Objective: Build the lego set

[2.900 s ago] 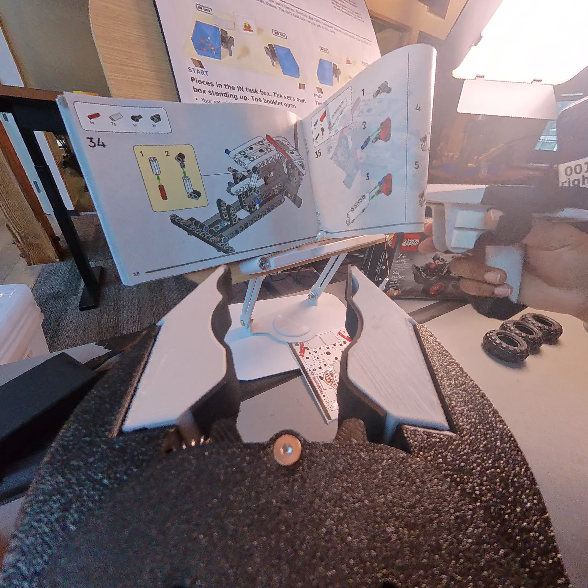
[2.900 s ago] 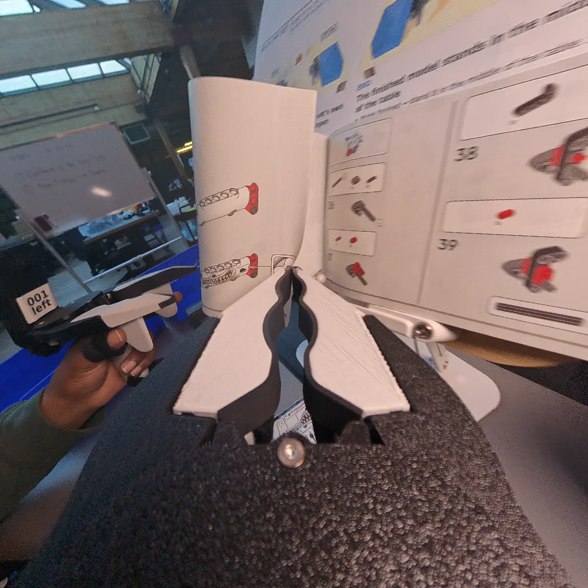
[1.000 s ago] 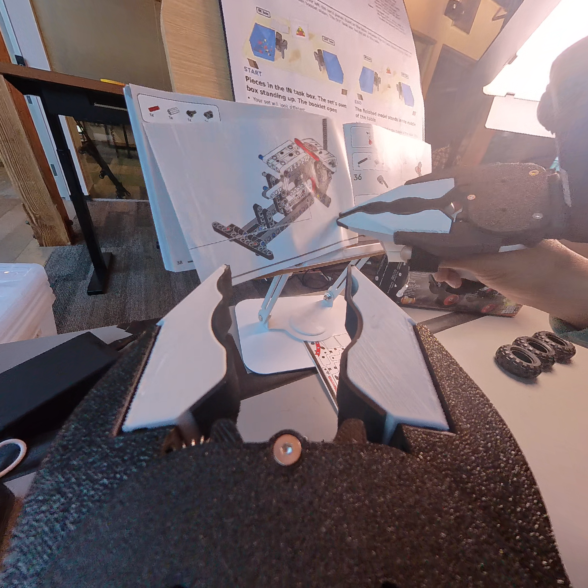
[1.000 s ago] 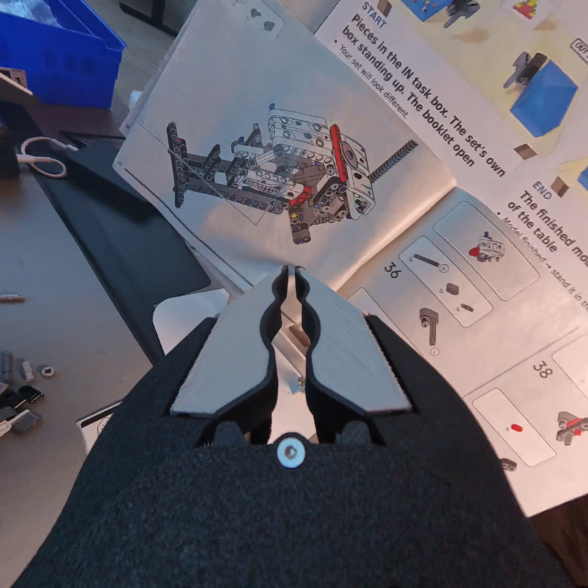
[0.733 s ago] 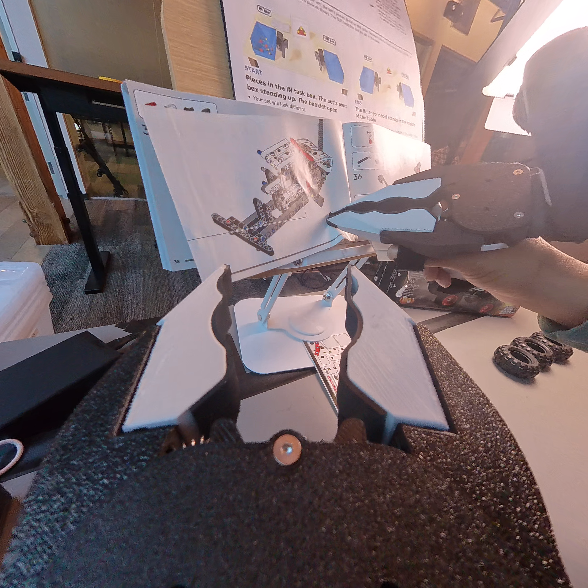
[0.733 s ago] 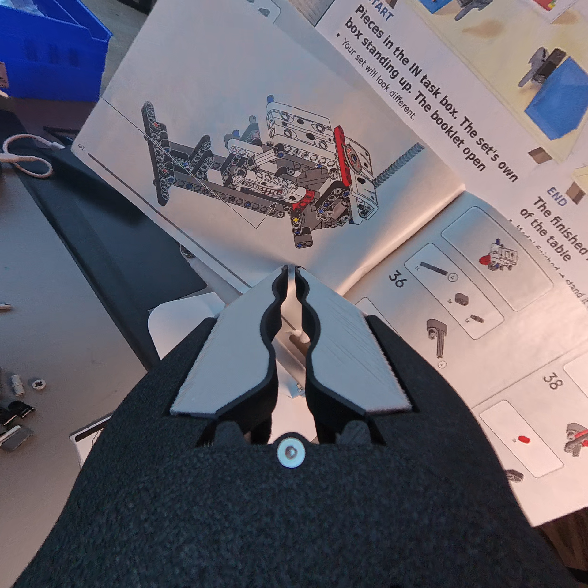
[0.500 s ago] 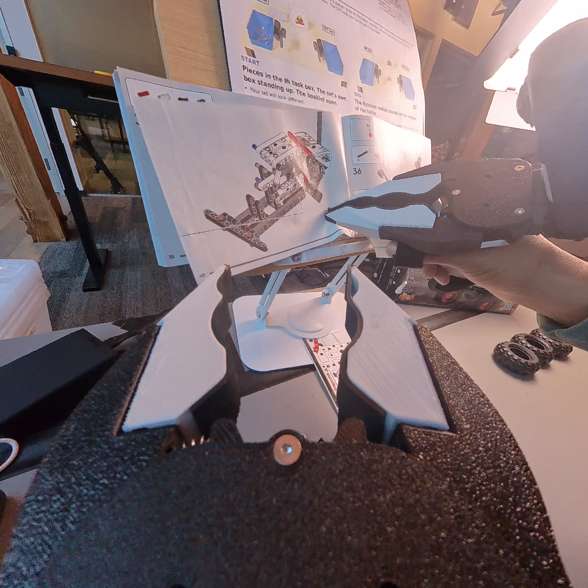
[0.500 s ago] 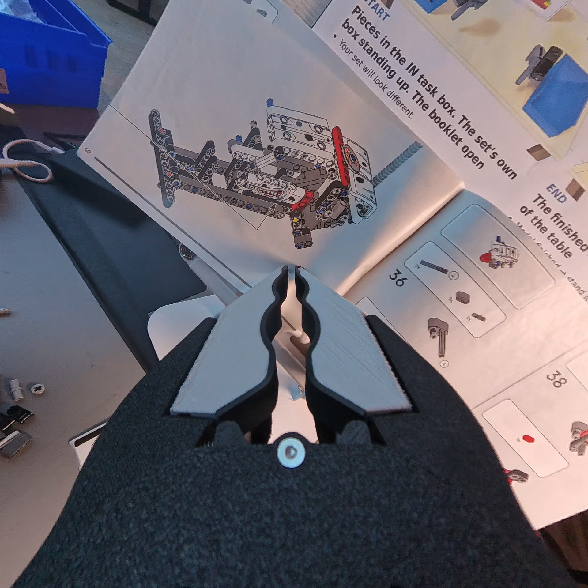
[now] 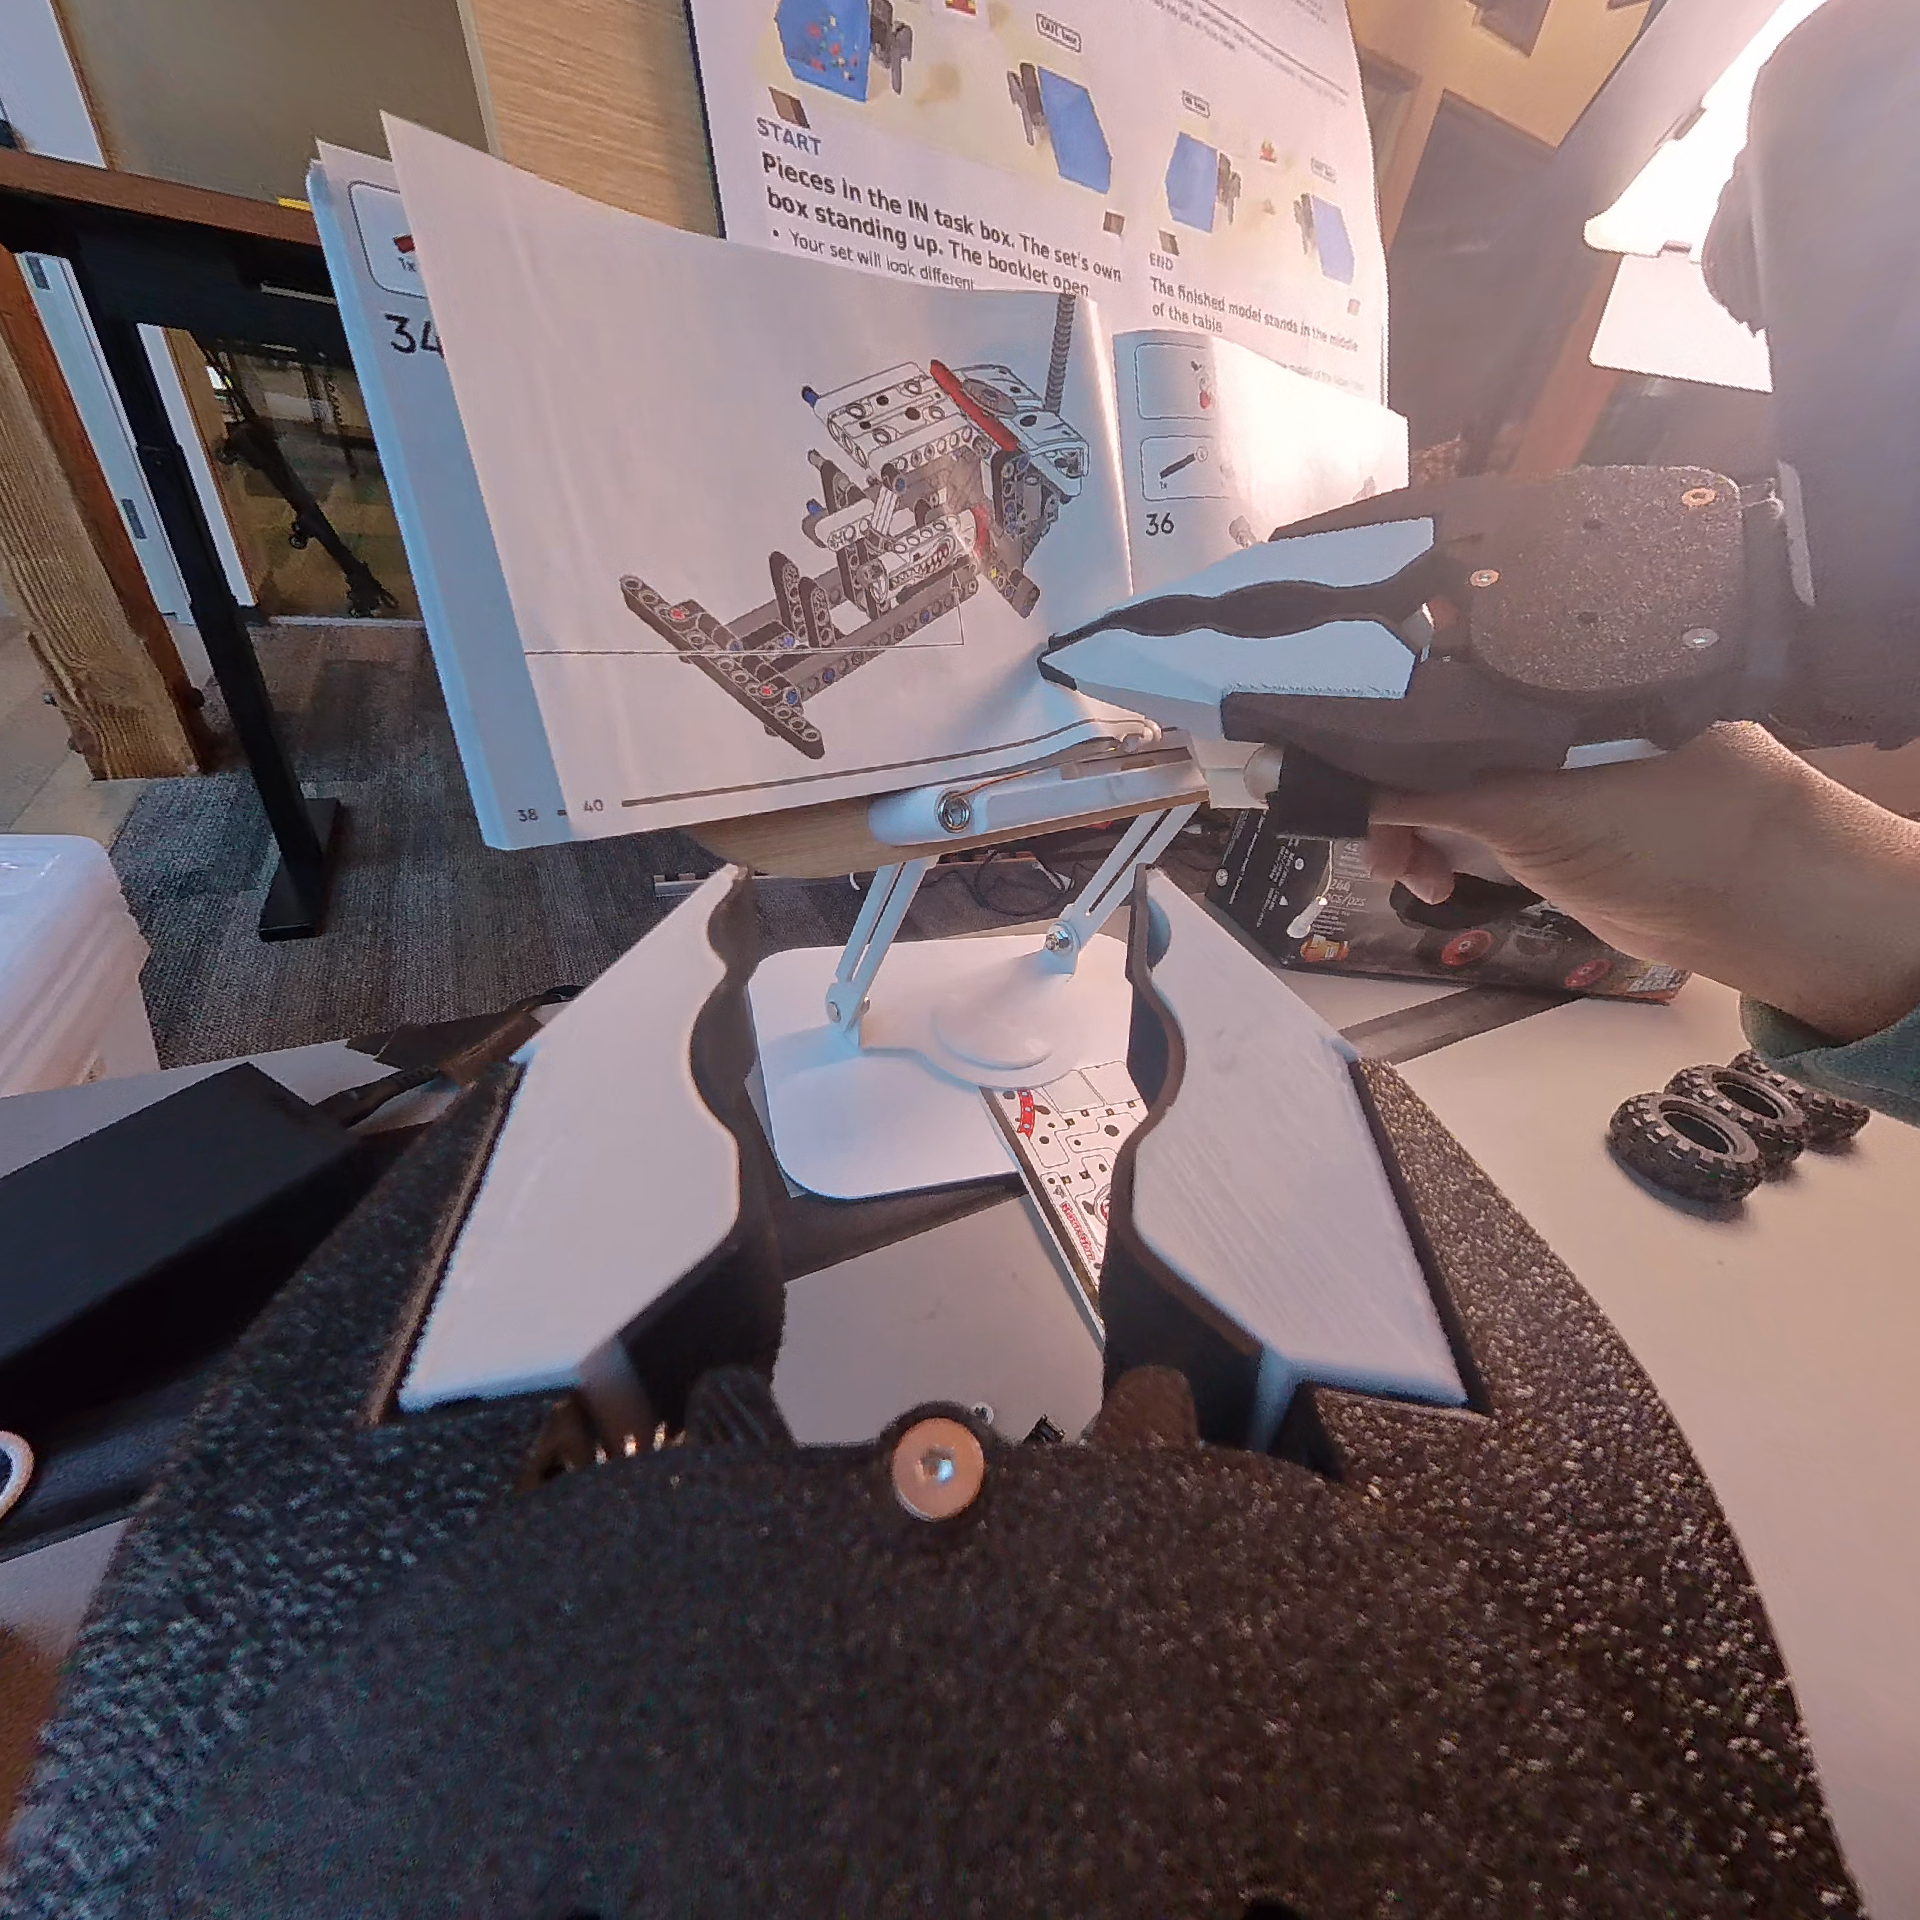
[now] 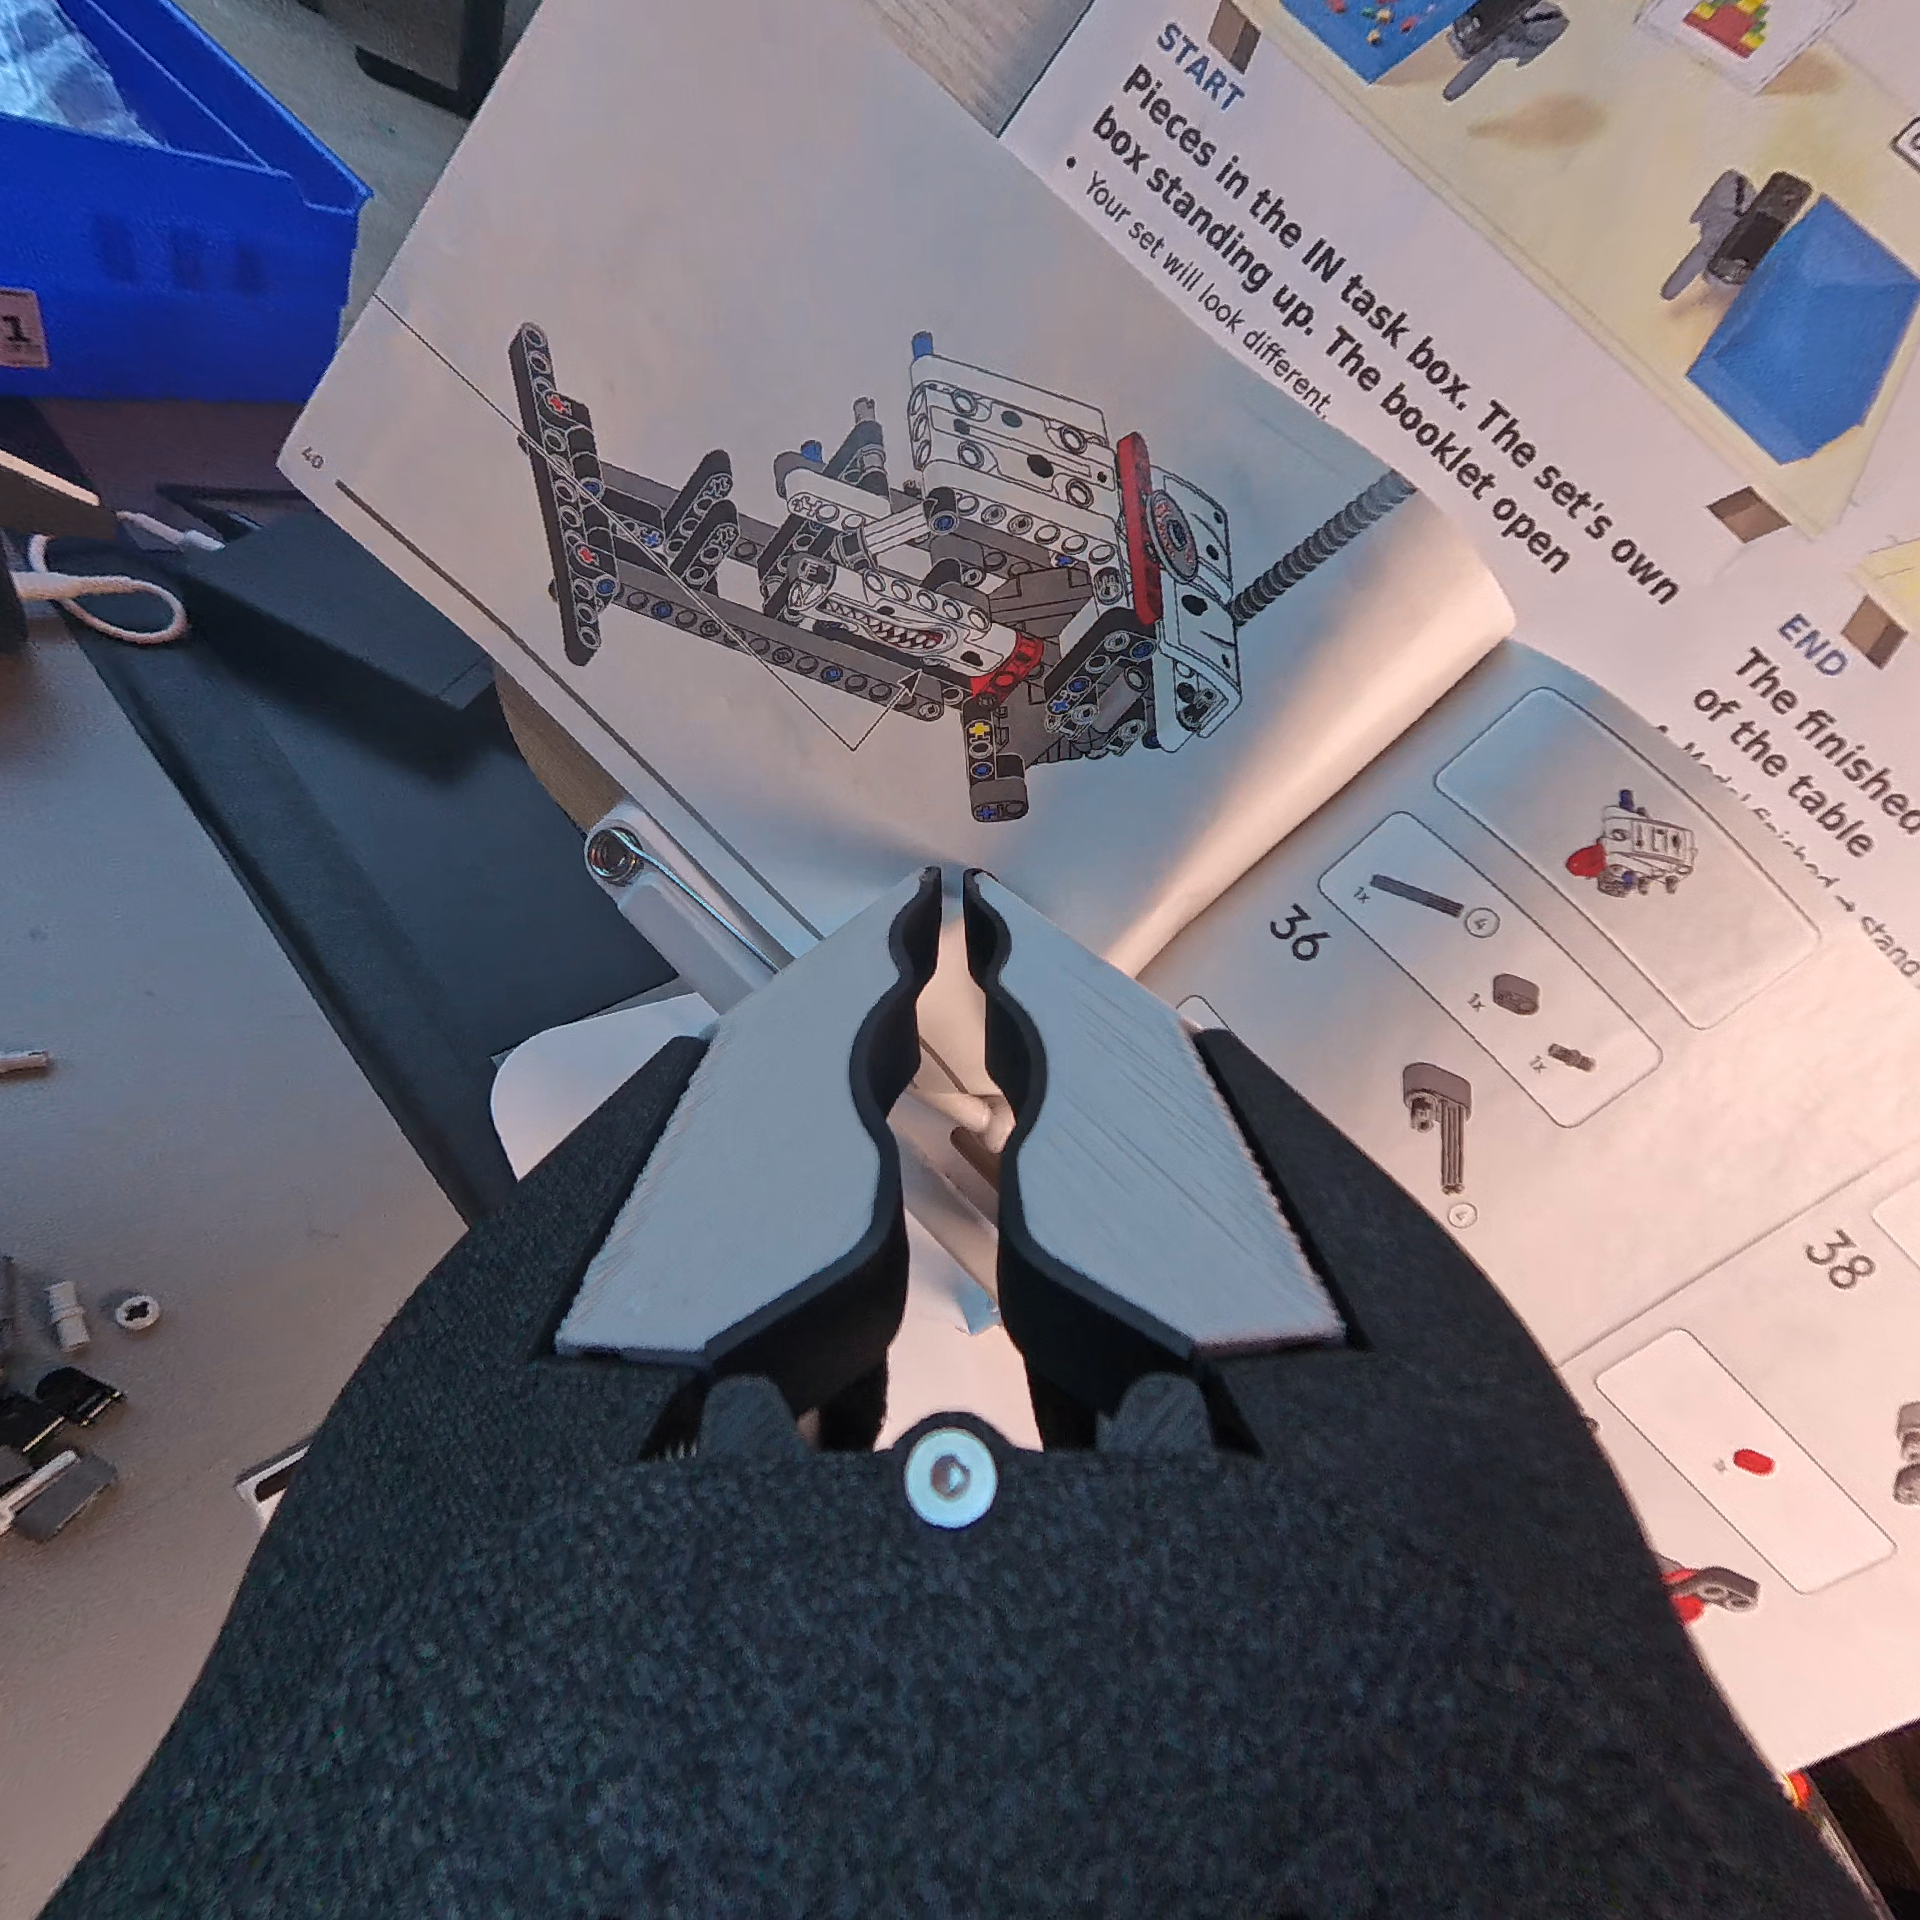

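Two grippers | right gripper (image 10: 951, 883) nearly closed, empty; steadies booklet (image 9: 790, 540) page at 12 o'clock | left gripper (image 9: 930, 925) wide open, empty

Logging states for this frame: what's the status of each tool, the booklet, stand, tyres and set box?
left tool: open, empty
right tool: nearly shut, empty, tips at booklet's lower edge
instruction booklet: open on stand, left page lifted
white stand: upright on table
black tyres: loose on table
set box: behind stand

White booklet (image 9: 790, 540) (grey-and-red diagram), black knobbly tyres (image 9: 1704, 1138), blue bin (image 10: 156, 239)
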